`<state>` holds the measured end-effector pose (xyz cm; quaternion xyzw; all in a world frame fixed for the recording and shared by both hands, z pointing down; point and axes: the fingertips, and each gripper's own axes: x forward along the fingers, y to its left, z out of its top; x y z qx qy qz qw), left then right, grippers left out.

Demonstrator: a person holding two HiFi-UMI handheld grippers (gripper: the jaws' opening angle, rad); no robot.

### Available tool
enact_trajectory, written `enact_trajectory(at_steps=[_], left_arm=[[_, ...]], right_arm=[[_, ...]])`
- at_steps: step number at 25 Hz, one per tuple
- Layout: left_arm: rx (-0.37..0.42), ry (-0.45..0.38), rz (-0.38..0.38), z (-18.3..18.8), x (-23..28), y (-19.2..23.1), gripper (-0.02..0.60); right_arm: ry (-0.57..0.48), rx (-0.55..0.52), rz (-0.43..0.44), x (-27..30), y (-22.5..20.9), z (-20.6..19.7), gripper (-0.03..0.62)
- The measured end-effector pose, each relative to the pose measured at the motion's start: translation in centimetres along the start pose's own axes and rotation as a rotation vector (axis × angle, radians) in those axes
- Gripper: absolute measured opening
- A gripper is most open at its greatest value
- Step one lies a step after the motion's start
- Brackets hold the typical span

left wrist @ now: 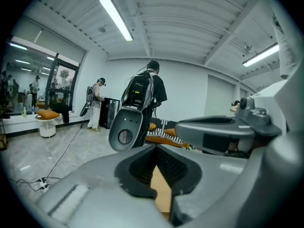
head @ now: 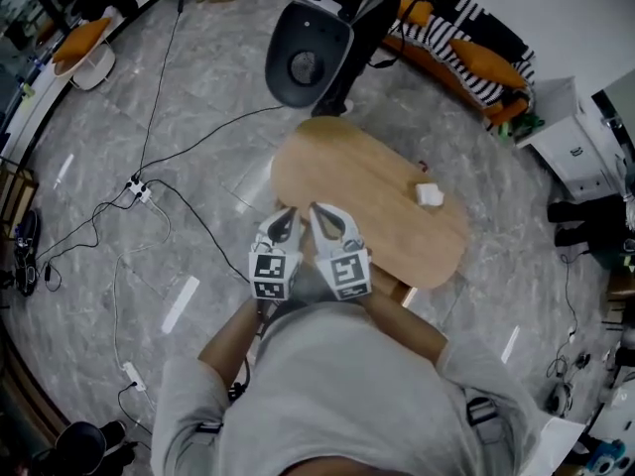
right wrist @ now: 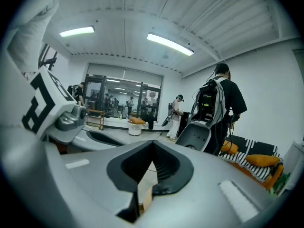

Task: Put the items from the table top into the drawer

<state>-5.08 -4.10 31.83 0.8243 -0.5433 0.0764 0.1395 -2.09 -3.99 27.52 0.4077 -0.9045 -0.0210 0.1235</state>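
White item (head: 429, 194) on the table (head: 327, 172), blurry, is possibly a box.

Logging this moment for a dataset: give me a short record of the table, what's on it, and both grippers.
table: oval, wooden
on table: one small white item, toward the picture's right end
left gripper: shut, empty, at the table's near edge
right gripper: shut, empty, close beside the left gripper
drawer: not in view
chair: grey, beyond the table

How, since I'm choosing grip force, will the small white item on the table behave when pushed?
The white item looks small, so probably light. Its boxy shape suggests sliding, not rolling, on the smooth table. Fragility can't be judged.
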Motion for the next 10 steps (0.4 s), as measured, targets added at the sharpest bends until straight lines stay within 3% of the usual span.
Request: enact_trajectory(at_steps=[10], left_arm=[[0.06, -0.039, 0.004, 1.7, 0.7, -2.7, 0.02]], right_arm=[[-0.119, -0.027, 0.036, -1.0, -1.4, 2.0, 0.006]])
